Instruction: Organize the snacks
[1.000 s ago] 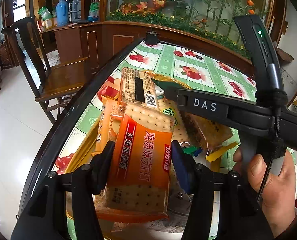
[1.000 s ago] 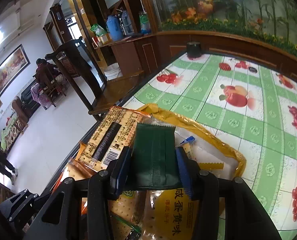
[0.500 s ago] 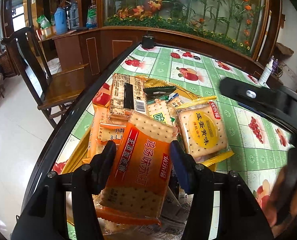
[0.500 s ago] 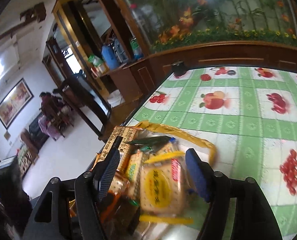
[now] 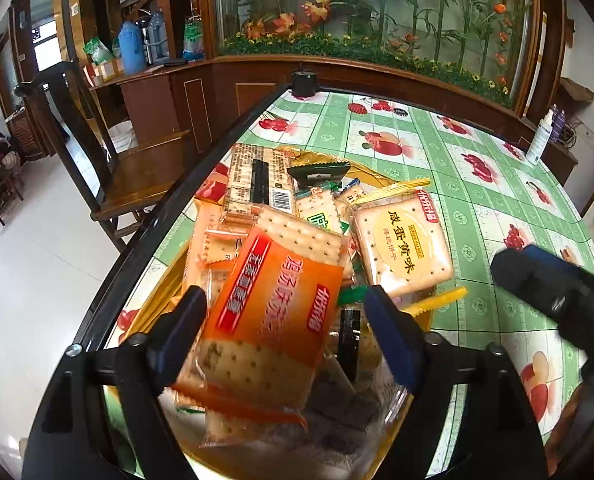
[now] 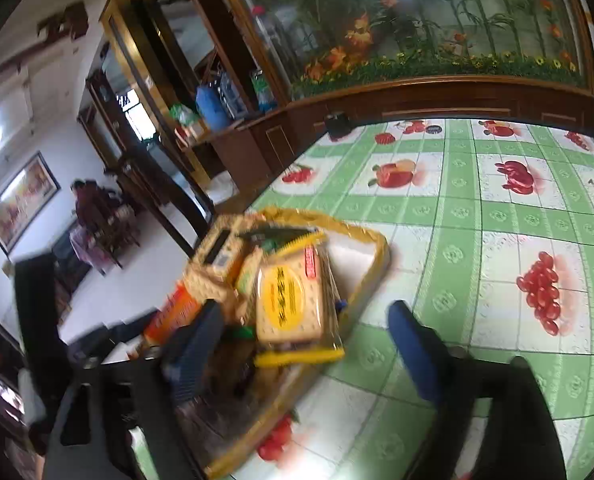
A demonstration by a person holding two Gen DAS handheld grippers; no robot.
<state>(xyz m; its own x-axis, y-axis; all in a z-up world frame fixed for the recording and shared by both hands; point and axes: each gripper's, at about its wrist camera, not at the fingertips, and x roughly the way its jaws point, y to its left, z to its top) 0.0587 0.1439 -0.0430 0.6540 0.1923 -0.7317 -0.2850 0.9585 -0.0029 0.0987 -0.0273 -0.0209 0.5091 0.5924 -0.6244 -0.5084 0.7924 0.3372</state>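
Observation:
A gold tray (image 5: 159, 300) near the table's left edge holds a heap of cracker packets. On top lies an orange cracker packet (image 5: 273, 308), between the fingers of my left gripper (image 5: 287, 326). Its jaws are opening, and a gap shows between the packet and the right pad. A yellow-label packet (image 5: 401, 244) and a dark green packet (image 5: 317, 170) rest farther back on the heap. My right gripper (image 6: 309, 344) hovers at the tray's near right side. Its jaws are opening and hold nothing. One of its fingers (image 5: 537, 276) shows blurred in the left wrist view.
The tablecloth (image 6: 477, 216) is green checked with fruit prints. The table's dark edge (image 5: 157, 220) runs close by the tray on the left, with a wooden chair (image 5: 97, 152) beyond it. A spray bottle (image 5: 539, 140) and a black cup (image 5: 303, 82) stand at the far edge.
The left jaws have spread away from the orange packet. The right gripper let go of the dark green packet, opened wide and drew back to the right of the tray.

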